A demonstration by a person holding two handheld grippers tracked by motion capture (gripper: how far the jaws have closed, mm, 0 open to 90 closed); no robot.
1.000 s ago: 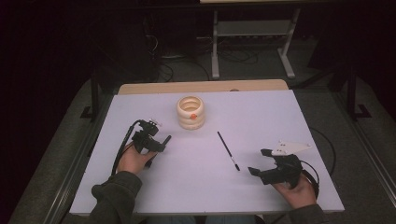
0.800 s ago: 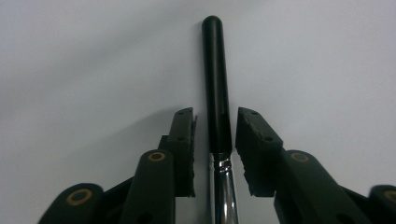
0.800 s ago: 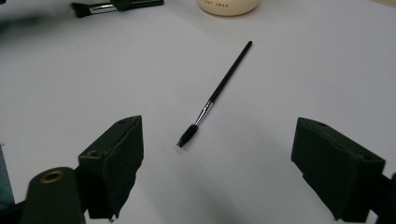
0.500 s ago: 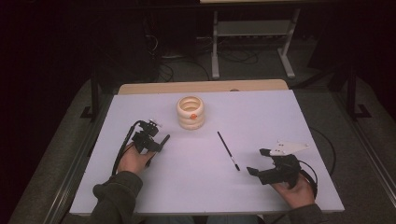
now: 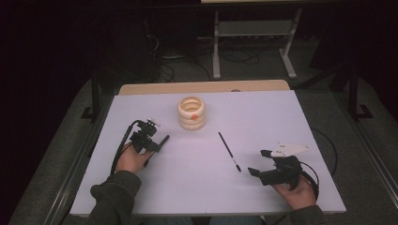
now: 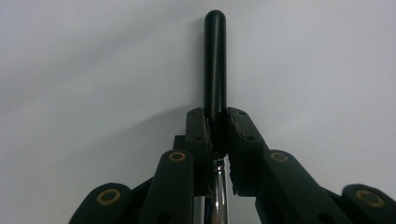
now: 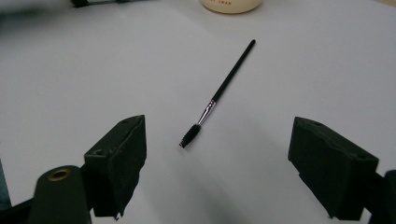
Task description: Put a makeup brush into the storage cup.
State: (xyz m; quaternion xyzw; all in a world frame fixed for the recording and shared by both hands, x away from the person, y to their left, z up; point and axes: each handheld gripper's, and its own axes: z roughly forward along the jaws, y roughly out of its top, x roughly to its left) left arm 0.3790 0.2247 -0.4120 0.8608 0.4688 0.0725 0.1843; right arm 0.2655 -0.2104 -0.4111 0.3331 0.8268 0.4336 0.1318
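Note:
My left gripper lies at the left of the white table. It is shut on a brush with a black handle and a silver ferrule. Its jaws have just been closing on that handle, which sticks out ahead of the left gripper. A thin spoolie brush lies loose in the middle of the table. My right gripper stands open just right of it, holding nothing. In the right gripper view the spoolie brush lies ahead of the wide-open right gripper.
A cream ringed holder with something orange inside stands at the back centre, and its base shows in the right gripper view. A wooden strip runs along the far edge. Beyond it are a metal stand and floor cables.
The left jaws have drawn closer around the black handle. Both hands have kept their places, and the spoolie brush has not moved.

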